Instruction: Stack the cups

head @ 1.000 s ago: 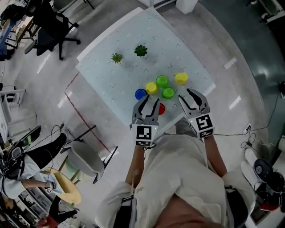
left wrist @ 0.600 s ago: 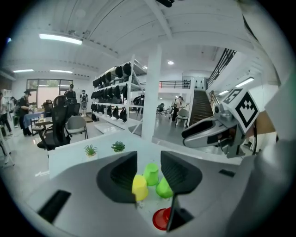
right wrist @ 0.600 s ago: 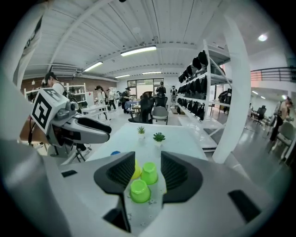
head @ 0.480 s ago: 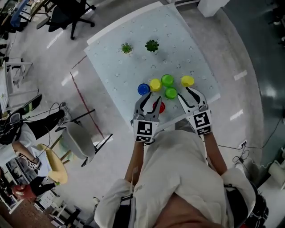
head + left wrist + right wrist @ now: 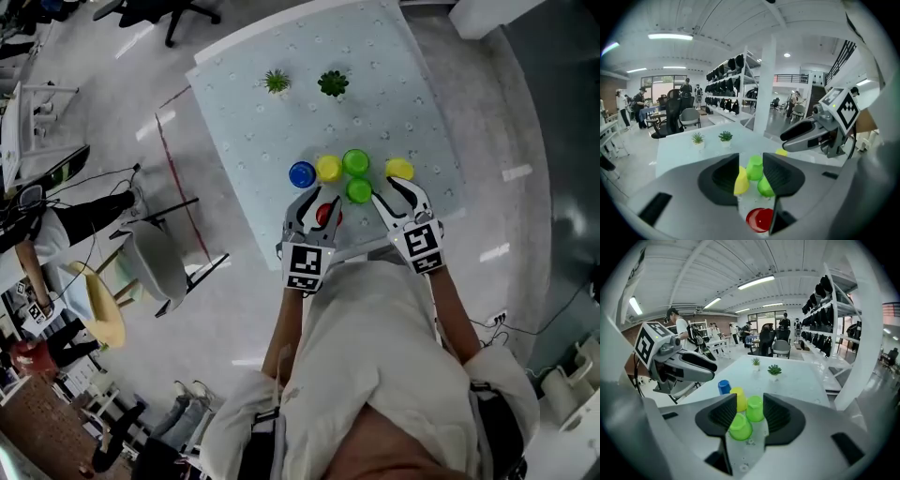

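Both claws released, empty: left gripper above small red plastic cup, right gripper nearing lime-green plastic cup; a jaw may topple the close-packed neighbouring cups.

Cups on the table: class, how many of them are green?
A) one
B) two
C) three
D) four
B: the head view shows just two green ones, the far green cup beside a yellow cup, and the near green cup closer to the person.
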Demonstrator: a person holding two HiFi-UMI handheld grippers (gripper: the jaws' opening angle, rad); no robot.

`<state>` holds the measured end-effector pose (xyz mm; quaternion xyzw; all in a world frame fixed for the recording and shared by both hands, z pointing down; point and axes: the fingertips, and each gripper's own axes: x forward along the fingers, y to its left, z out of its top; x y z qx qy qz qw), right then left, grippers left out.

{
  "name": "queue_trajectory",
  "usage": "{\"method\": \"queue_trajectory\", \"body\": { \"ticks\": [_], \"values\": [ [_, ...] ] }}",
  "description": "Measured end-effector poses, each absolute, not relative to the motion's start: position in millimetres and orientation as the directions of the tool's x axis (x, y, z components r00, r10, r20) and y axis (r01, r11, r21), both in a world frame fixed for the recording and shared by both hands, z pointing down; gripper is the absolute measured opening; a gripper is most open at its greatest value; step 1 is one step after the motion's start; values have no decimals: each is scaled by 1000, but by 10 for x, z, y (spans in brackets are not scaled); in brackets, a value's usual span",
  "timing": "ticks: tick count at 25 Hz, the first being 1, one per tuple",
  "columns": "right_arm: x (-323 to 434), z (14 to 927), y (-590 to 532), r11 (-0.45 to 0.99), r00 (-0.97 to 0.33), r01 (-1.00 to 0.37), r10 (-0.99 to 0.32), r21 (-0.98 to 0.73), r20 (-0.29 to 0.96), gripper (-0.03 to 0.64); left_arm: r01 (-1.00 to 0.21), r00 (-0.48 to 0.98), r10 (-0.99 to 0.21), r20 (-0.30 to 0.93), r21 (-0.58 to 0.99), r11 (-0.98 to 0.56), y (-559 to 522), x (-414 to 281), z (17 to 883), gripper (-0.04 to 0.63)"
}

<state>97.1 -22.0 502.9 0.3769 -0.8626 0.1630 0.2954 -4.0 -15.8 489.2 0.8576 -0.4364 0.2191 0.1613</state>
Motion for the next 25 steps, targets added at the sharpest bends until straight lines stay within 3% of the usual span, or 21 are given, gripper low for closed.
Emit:
{"method": "queue_trajectory", "body": {
  "ticks": [25],
  "values": [
    [1031, 5544, -100, 760, -616, -634, -385, -142, 687, 172, -809, 503, -600, 622, 93, -581, 44, 405, 5540, 167]
  ]
}}
